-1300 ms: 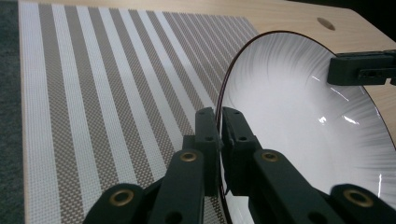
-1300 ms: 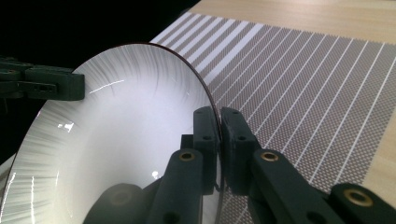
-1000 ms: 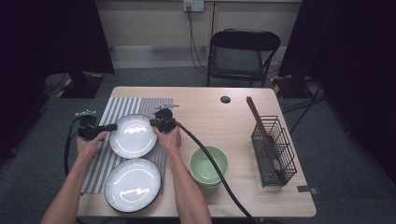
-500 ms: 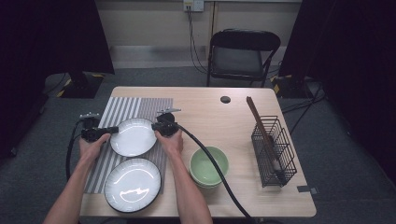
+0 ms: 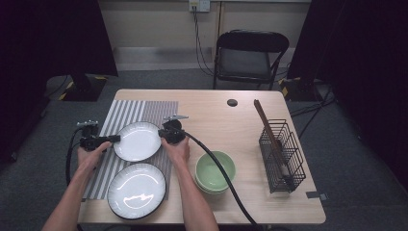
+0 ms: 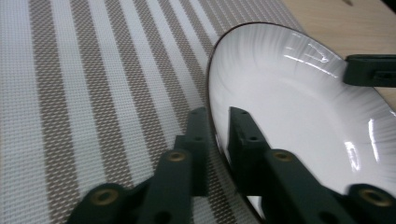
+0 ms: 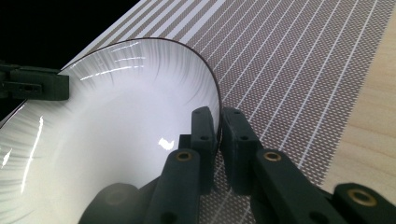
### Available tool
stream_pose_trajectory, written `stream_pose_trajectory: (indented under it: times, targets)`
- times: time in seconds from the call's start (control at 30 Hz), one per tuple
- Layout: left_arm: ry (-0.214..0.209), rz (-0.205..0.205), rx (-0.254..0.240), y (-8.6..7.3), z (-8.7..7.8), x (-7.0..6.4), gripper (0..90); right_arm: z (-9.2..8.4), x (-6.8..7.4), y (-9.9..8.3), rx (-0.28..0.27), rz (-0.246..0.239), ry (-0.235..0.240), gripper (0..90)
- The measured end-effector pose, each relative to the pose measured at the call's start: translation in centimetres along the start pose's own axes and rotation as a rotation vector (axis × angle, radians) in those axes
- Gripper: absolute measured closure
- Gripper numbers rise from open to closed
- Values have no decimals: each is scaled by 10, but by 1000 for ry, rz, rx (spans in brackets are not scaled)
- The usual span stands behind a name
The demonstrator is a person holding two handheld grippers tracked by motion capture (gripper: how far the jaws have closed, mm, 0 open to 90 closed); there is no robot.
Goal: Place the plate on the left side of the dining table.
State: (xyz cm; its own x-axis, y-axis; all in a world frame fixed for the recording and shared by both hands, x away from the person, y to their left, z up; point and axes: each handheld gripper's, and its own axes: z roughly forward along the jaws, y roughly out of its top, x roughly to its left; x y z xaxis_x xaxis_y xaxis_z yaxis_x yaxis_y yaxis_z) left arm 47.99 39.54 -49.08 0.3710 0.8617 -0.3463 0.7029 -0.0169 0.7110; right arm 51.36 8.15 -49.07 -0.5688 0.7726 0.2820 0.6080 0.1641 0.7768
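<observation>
My left tool is black, compact, with a thin black cable looping off its rear. My right tool is black too, topped by a grey three-cornered plate, and trails a thicker black cable. In both gripper views I see dark, flat-sided jaws, linked by brass-coloured pivot pins, small screw holes along them. Forearms bare, no sleeves.

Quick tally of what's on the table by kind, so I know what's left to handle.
White plates: 2, one held at both rims, one on the mat nearer the person
Green bowls: at least 2, stacked
Striped placemat: 1
Wire basket: 1
Brown utensil standing in the basket: 1
Total: 7
</observation>
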Motion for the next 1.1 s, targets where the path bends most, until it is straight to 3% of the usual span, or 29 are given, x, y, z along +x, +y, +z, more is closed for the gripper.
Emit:
stream_pose_trajectory:
  times: [0.27,0.4,0.5,0.67,0.87,1.0,1.1]
  targets:
    - [-8,-10,-9,2,2,3,822,3,1,3,-11,19,-10,867]
    - [-1,-7,-8,2,0,4,824,4,2,3,-13,8,-5,866]
    - [23,-8,-36,1,-2,4,835,5,3,3,-9,9,3,864]
    - [12,-8,-22,1,-3,5,830,2,3,5,-13,3,13,825]
    - [-25,-16,-64,4,-15,6,763,-5,1,9,-26,4,19,793]
    - [-45,16,-86,9,-27,1,705,-12,-2,12,-19,13,2,754]
    - [-61,46,-105,14,-34,-8,684,-19,-2,16,-47,23,17,741]
